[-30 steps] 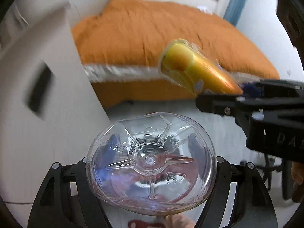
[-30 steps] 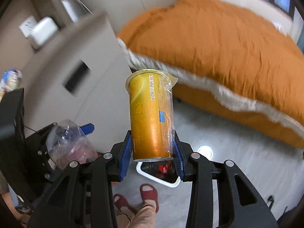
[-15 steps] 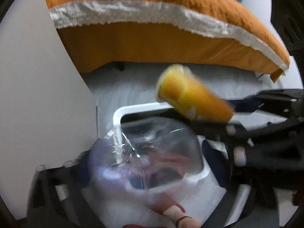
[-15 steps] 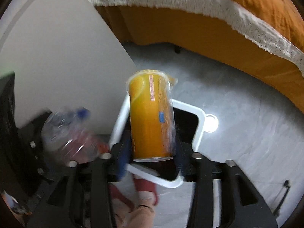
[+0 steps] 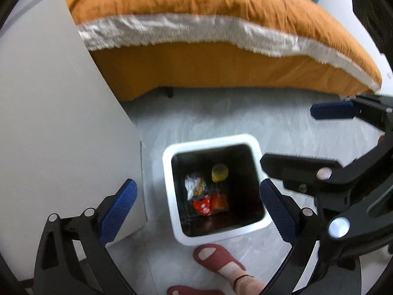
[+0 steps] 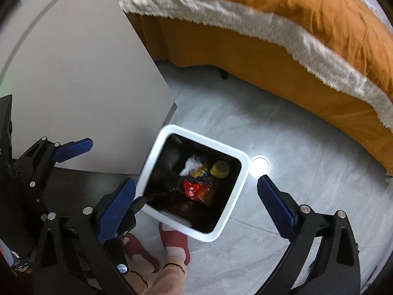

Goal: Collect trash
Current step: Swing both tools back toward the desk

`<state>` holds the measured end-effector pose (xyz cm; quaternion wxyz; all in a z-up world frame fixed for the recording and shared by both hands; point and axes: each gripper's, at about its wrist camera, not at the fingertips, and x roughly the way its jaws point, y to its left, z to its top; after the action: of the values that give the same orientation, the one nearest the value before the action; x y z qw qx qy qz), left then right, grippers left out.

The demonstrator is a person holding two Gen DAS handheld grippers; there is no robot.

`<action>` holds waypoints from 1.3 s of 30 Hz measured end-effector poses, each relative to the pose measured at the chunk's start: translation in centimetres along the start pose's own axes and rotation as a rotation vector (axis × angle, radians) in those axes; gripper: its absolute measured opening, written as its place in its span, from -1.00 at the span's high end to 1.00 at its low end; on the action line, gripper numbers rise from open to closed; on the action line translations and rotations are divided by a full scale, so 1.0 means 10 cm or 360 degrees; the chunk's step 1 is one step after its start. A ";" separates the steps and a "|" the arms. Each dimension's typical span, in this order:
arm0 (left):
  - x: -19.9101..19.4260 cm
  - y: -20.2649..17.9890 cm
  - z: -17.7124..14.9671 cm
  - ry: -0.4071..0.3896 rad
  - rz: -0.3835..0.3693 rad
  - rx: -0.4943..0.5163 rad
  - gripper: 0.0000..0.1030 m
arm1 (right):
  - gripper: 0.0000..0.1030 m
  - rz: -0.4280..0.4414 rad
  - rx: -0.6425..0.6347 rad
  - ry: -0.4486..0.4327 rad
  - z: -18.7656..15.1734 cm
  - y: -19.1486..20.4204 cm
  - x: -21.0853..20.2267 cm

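Both grippers hang over a white square trash bin (image 5: 172, 211) that stands on the pale grey tiled floor (image 5: 221, 113) just beside a white cabinet (image 5: 49, 98). The left gripper (image 5: 196, 209) has its blue-padded fingers (image 5: 118, 209) spread wide on either side of the bin's mouth, with nothing between them. The right gripper (image 6: 196, 201) is likewise wide open and empty, its fingers (image 6: 275, 204) straddling the bin from above. Down in the bin's dark inside lies the trash: a yellow cup (image 5: 219, 172) seen end-on near the far wall, a crumpled white wrapper (image 5: 190, 184) beside it, and a red snack packet (image 5: 202, 202) nearer the front. From the right wrist view the same yellow cup (image 6: 220, 169) and red packet (image 6: 192, 188) show at the bottom. The person's feet in red slippers (image 6: 175, 242) stand right at the bin's near edge. Behind it all runs a bed with an orange cover (image 5: 208, 12) trimmed in white lace.
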<state>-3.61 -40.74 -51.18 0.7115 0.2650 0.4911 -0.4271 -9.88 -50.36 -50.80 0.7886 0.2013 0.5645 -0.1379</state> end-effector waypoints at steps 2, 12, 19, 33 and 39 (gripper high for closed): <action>-0.23 -0.01 0.10 -0.0040 -0.0004 -0.0024 -0.91 | -0.92 0.0008 0.0006 -0.0026 0.06 0.03 -0.21; -1.76 -0.02 0.45 -0.0308 0.0044 -0.0136 -0.91 | -0.92 0.0068 -0.0010 -0.0275 0.30 0.36 -1.74; -2.92 0.14 0.57 -0.0539 0.0197 -0.0294 -0.90 | -0.92 0.0203 -0.0026 -0.0507 0.55 0.63 -2.73; -4.38 1.27 0.15 -0.0806 0.0762 -0.0579 -0.90 | -0.92 0.0584 -0.0456 -0.0801 1.12 2.19 -3.49; -4.70 1.77 -0.15 -0.0823 0.0904 -0.0739 -0.90 | -0.92 0.0649 -0.0685 -0.0797 1.20 2.92 -3.46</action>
<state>3.85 -14.43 -9.03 0.9405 0.1072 0.2879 -0.1453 1.87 -30.68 -9.96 0.9374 0.0994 0.3190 0.0986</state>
